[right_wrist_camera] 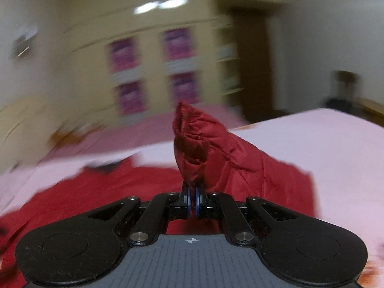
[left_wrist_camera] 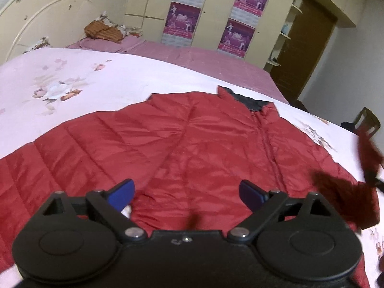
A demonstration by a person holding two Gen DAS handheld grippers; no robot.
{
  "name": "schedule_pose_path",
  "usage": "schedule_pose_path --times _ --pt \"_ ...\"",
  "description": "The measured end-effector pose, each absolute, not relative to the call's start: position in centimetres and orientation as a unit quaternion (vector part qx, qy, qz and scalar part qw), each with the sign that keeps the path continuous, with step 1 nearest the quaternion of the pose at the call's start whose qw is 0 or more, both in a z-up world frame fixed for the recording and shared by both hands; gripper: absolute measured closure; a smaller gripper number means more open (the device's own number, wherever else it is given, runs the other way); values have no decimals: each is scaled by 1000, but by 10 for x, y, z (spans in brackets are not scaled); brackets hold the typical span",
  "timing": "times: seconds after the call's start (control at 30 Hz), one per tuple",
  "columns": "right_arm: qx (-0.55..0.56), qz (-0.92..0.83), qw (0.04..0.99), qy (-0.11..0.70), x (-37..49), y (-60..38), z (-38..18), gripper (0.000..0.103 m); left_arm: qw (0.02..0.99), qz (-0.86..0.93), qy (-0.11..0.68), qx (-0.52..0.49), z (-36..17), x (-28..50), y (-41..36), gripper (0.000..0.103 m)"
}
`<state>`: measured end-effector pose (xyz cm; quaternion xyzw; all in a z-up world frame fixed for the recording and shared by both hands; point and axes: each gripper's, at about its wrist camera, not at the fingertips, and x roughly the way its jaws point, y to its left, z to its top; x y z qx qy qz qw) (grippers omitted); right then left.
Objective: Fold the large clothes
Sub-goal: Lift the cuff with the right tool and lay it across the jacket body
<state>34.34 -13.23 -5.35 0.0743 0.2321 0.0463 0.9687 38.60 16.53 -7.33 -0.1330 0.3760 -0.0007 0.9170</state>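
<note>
A red quilted jacket (left_wrist_camera: 182, 139) lies spread flat on the bed, its dark-lined collar (left_wrist_camera: 252, 102) at the far end. My left gripper (left_wrist_camera: 187, 194) is open and empty, held just above the jacket's lower part. My right gripper (right_wrist_camera: 194, 200) is shut on a red sleeve (right_wrist_camera: 199, 148) and holds it up off the bed; the sleeve bunches above the fingers. The rest of the jacket (right_wrist_camera: 100, 192) lies below it. The lifted sleeve also shows blurred at the right edge of the left wrist view (left_wrist_camera: 345, 199). The right wrist view is motion-blurred.
The bed has a pale floral cover (left_wrist_camera: 72, 79) over a pink sheet (left_wrist_camera: 204, 60). A cream headboard (left_wrist_camera: 43, 16) and pillows (left_wrist_camera: 105, 30) lie far left. Cream wardrobes with purple posters (left_wrist_camera: 184, 7), a brown door (left_wrist_camera: 307, 48) and a chair (left_wrist_camera: 367, 120) stand beyond.
</note>
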Motion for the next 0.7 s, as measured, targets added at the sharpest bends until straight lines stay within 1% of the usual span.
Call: schedule_pose_path --times 0.13,0.23,0.3,0.43,0.5,0.57,0.63,0.67,0.7 --pt "22 139 951 275 346 -38 -82 100 914 -4 377 -147 -77 381 181 10" --pt "10 171 939 299 343 6 -99 100 912 -12 377 -164 -78 375 188 13" --pt "0 190 932 310 338 35 -107 100 909 -19 377 -178 -80 372 189 14" --pt "-16 235 914 331 342 65 -122 99 905 -28 380 -189 -84 370 187 14" --pt "-39 238 912 332 346 74 -126 99 904 -32 380 -193 -85 371 186 12" --pt "-42 236 914 326 354 69 -115 98 904 -44 376 -200 -84 376 183 9" --pt "-27 228 921 315 358 59 -107 80 902 -61 373 -207 -83 382 178 9" --pt "-24 215 928 305 357 50 -101 49 900 -74 374 -212 -83 387 172 9" --pt "-22 202 936 289 354 40 -97 36 898 -85 375 -215 -84 392 168 9"
